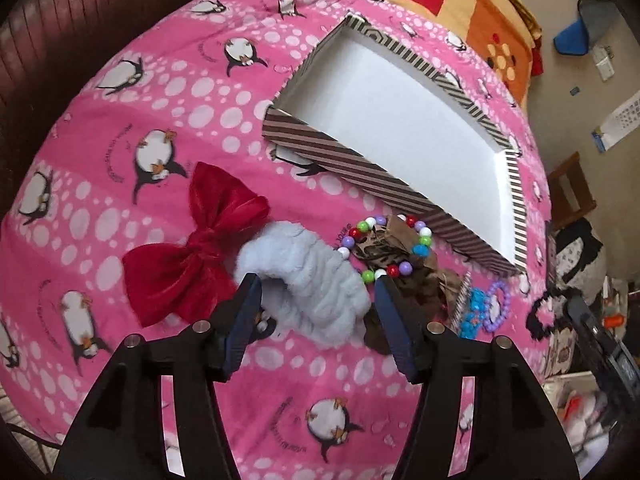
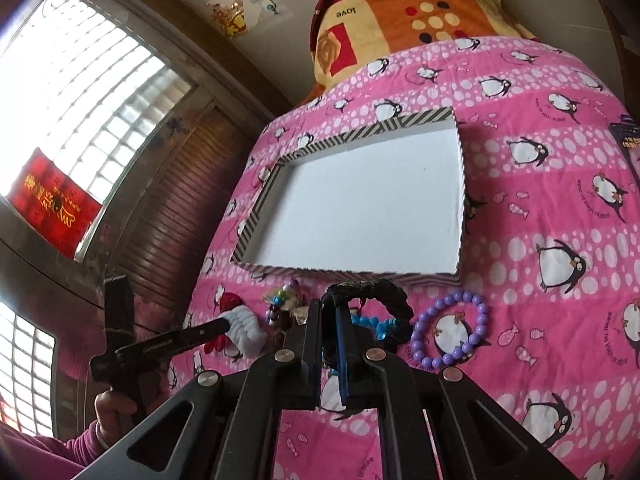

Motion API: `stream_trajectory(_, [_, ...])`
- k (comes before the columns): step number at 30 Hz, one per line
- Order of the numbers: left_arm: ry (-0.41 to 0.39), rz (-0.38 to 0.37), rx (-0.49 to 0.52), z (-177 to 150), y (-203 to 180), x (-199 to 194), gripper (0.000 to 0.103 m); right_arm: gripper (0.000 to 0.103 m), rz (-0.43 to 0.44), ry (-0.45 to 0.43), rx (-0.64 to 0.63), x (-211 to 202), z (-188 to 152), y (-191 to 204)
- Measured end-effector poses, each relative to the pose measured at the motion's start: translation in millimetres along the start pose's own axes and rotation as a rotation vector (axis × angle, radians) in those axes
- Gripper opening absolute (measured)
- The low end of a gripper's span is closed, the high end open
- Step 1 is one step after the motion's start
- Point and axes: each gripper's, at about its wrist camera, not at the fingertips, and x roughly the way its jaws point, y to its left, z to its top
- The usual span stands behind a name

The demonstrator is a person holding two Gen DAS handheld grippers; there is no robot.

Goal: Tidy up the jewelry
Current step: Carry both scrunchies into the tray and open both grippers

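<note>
The right hand-held gripper [image 2: 330,336] pinches a black scrunchie [image 2: 384,292] that could snag the beads beside it, while the left hand-held gripper [image 1: 316,292] gapes around a blue scrunchie [image 1: 316,280]

An open, shallow box [image 1: 400,120] lies on a bed's blanket [image 1: 120,200]. In front of the box, seen from the left wrist, a row of accessories runs left to right: a bow [image 1: 192,248], a fluffy scrunchie [image 1: 312,280] just beside it, a beaded bracelet [image 1: 384,248] resting on a patterned scrunchie [image 1: 400,264], then a second beaded bracelet [image 1: 496,304]. A folded quilt [image 1: 460,8] lies behind the box, at the bed's far end
</note>
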Motion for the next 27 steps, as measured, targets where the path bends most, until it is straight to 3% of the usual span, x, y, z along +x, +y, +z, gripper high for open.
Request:
stream_trajectory(2, [0.0,0.032,0.015,0.2,-2.7,11.0,0.055,0.005,0.002,0.001,0.001,0.7,-0.3,0.3])
stream_trajectory(3, [0.008,0.049,0.026,-0.4,-4.0,17.3,0.032,0.005,0.003,0.001,0.0,0.7,-0.5,1.1])
stream_trajectory(4, [0.022,0.055,0.04,-1.5,-4.6,22.7,0.017,0.005,0.003,0.0,-0.005,0.3,-0.9,2.6])
stream_trajectory(9, [-0.004,0.014,0.04,-1.5,-2.7,5.2,0.011,0.005,0.005,-0.014,-0.026,-3.9,-0.4,9.2])
stream_trajectory(17, [-0.097,-0.033,0.16,13.7,-25.3,-50.9,0.011,0.005,0.023,-0.039,-0.07,-4.6,16.4,27.5])
stream_trajectory(24, [-0.169,0.01,0.265,43.7,-48.3,-58.4,0.011,0.005,0.014,-0.045,-0.142,17.5,42.6,53.2])
stream_trajectory(27, [-0.164,0.006,0.288,59.0,-51.0,-50.2,0.011,0.005,-0.005,-0.037,-0.173,37.3,53.3,64.4])
